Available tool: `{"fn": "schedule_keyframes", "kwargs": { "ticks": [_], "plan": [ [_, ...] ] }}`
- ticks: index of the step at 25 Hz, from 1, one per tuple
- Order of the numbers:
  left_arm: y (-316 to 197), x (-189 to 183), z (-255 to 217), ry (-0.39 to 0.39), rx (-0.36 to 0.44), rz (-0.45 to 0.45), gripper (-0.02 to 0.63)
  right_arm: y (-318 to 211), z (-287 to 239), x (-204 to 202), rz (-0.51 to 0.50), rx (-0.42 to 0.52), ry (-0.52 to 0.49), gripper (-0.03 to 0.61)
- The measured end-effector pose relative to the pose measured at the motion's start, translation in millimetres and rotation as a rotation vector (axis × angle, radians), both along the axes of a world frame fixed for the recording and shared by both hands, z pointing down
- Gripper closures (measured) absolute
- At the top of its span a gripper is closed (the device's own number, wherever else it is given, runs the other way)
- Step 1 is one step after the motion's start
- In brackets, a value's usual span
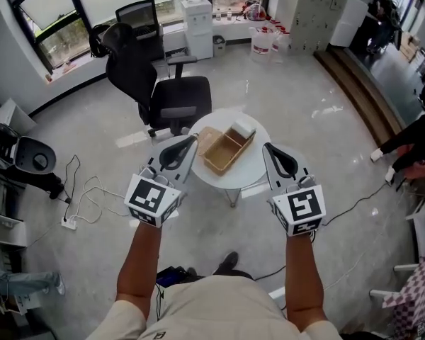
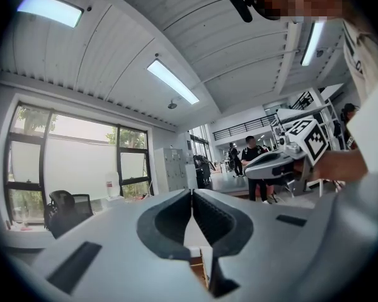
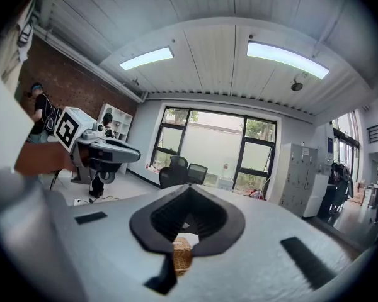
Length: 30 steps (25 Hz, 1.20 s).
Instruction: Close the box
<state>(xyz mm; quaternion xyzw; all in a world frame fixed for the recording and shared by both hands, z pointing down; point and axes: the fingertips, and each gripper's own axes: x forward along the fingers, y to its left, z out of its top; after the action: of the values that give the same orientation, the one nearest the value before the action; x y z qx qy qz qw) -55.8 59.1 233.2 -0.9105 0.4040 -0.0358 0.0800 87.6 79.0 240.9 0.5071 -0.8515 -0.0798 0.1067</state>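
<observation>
Cables (image 1: 85, 193) loop over the grey floor at the far left of the head view, ending near a white power strip (image 1: 69, 223). Further in, a black office chair (image 1: 152, 83) stands just behind a small round white table (image 1: 253, 167).

The left gripper (image 1: 193, 140) is held low in front of the person, and its tip reaches the table's left rim. In its own view the left gripper (image 2: 192, 194) has its fingers pressed together along their ribbed pads, with nothing between them.

The wicker box (image 1: 225, 152) sits open in the middle of the table, between the two grippers and touched by neither. Its lid (image 1: 207, 140) lies folded out flat on the left side. A white block (image 1: 242, 129) rests at the far end of the box.

The right gripper (image 1: 266, 147) points at the table's right rim. Seen from its own camera, the right gripper (image 3: 189, 190) has its fingertips meeting and grips nothing. A patch of the wicker box (image 3: 181, 253) shows below through the hollow behind them.

At the far right edge a person's dark-clad leg (image 1: 405, 137) stretches across the floor.
</observation>
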Motion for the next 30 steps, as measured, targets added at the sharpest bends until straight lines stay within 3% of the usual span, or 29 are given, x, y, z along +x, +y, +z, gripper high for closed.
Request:
{"fn": "schedule_keyframes", "kwargs": {
  "ticks": [15,30],
  "plan": [
    [-22.1,50.6,8.3,-0.029,-0.018,-0.042,0.600,-23.7,8.3,42.9,-0.048,-0.017,-0.022,0.586],
    [-99.2,65.3,7.2,-0.018,-0.052,0.031,0.600,-84.6,7.7,46.6,0.012,-0.043,-0.010,0.585]
  ]
}}
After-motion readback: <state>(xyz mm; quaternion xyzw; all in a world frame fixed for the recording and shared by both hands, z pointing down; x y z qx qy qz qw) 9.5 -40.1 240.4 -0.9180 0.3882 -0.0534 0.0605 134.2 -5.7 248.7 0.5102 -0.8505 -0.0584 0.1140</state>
